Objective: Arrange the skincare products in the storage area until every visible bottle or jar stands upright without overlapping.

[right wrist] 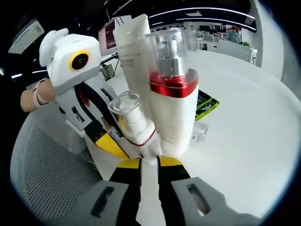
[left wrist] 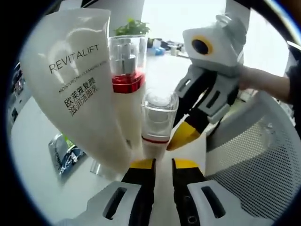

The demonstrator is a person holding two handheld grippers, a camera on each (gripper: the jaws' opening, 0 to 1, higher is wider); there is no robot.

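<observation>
Skincare bottles stand clustered on a white bench [right wrist: 244,117] beside a mesh basket [left wrist: 263,155]: a tube [left wrist: 77,80], a red-banded pump bottle [left wrist: 128,70] and a small clear-capped bottle [left wrist: 157,123]. Left tool [left wrist: 163,163] and right tool [right wrist: 149,162] each sit narrowly parted at the small bottle's base; grip unclear. Right gripper view adds office ceiling lights and a green packet [right wrist: 205,104].

Each tool has black jaws with yellow tips and a pale grey body, as on the left tool [left wrist: 162,165] and right tool [right wrist: 149,164]. A white wristband [right wrist: 36,96] at left of the right gripper view.
</observation>
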